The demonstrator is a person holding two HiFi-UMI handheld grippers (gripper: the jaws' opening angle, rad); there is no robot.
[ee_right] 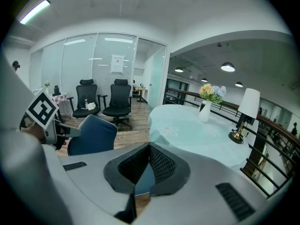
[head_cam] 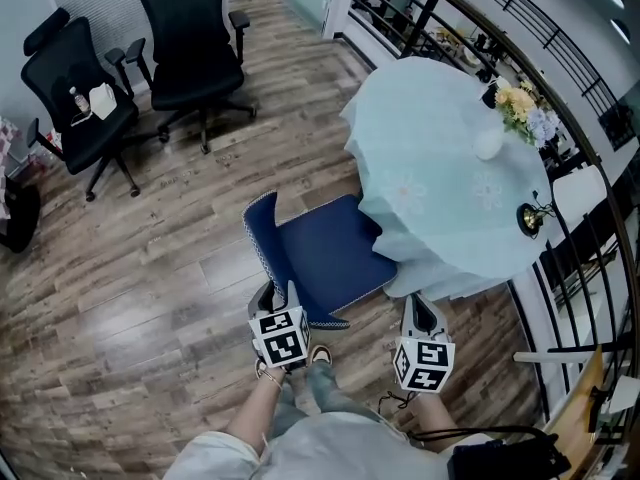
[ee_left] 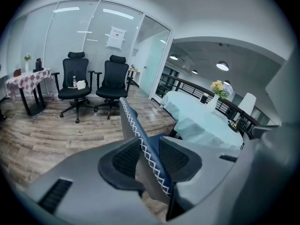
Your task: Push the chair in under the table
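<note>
1. Far left: two black office chairs (head_cam: 190, 38) on castor bases, with mesh backs and armrests, parked by the wall and well apart from everything else.
2. Between them and the centre: a broad stretch of bare wood-plank floor (head_cam: 150, 298), grey-brown and slightly glossy; ample room on this side.
3. Left gripper (ee_left: 149, 146): clamps the chair (head_cam: 335, 253) by the rim of its backrest (head_cam: 262, 233), ribbed black pads pressing from both sides (rim edged with white zigzag stitching).
4. Chair: dark blue, upholstered, with a squarish seat. Sits at the near-left side of the table (head_cam: 440, 168), far end of the seat tucked beneath the hanging tablecloth (head_cam: 430, 268), backrest and most of the seat outside the hem.
5. Right gripper (ee_right: 149, 149): hangs just beside the hem, right of the seat corner. Pads drawn together to a narrow slit with a blue strip showing in it; pinched or merely behind, cannot tell.
6. Table: round, draped in pale aqua with faint flower prints and soft folds at the edge. Carries a white vase of flowers (ee_right: 205, 111) and a lamp (ee_right: 248, 102) with a white shade near its far-right rim.
7. Far right: black metal railing (head_cam: 425, 13) curving closely round the table, with little room there.
</note>
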